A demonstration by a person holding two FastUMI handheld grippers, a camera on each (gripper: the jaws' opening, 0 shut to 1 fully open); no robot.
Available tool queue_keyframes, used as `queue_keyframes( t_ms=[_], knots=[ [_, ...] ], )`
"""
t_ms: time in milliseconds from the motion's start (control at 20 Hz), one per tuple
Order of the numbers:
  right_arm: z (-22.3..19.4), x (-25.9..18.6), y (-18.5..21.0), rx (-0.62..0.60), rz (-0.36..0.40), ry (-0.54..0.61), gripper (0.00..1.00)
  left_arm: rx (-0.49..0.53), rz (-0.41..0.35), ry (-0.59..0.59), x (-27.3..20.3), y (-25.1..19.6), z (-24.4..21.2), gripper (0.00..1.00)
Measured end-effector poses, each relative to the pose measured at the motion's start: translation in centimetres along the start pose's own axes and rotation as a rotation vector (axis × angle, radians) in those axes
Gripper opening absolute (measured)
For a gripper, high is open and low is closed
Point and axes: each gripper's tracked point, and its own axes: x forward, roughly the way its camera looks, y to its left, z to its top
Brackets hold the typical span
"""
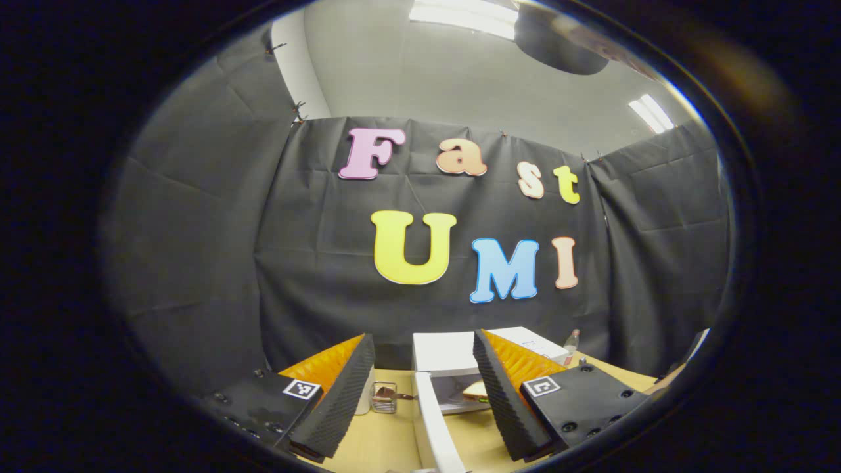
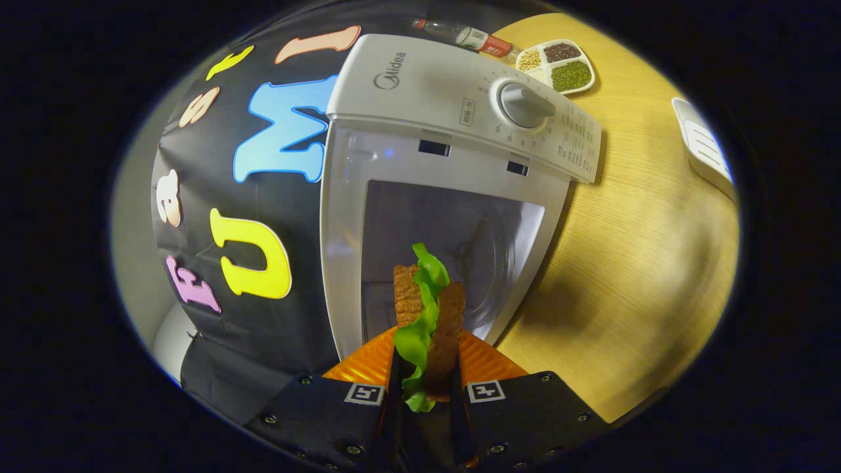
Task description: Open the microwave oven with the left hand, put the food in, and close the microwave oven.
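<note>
The left gripper (image 1: 420,394) has its fingers spread apart with nothing between them. Ahead of it, between the fingers, the microwave oven (image 1: 453,358) stands with its door (image 1: 435,427) swung open. The right gripper (image 2: 424,387) is clamped on the sandwich (image 2: 427,315), both fingers pressing its sides. The sandwich sits just in front of the oven's open cavity (image 2: 453,243).

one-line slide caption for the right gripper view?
Right gripper shut on a lettuce sandwich, held at the open microwave oven cavity.
</note>
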Motion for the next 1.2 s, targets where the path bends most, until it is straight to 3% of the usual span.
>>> queue_keyframes(
  t_ms=[350,700,1050,1100,1200],
  knots=[
    [0.7,7.2,-0.1,0.177,0.016,-0.165,0.32,-0.040,0.048,0.032,-0.5,3.2,-1.6,0.96],
    [1.4,12.5,-0.5,0.222,0.020,-0.302,0.31,-0.035,0.094,0.091,-1.0,6.4,-3.5,0.96],
    [1.8,14.8,-2.7,0.146,-0.087,-0.343,0.32,-0.021,0.109,0.084,0.1,7.9,-3.8,0.96],
    [1.8,14.7,-3.3,0.114,-0.120,-0.336,0.43,-0.020,0.101,0.082,0.3,7.7,-3.8,0.96],
    [1.2,14.0,-3.5,0.079,-0.152,-0.312,0.55,-0.023,0.078,0.081,1.2,7.2,-3.9,0.96]
  ],
)
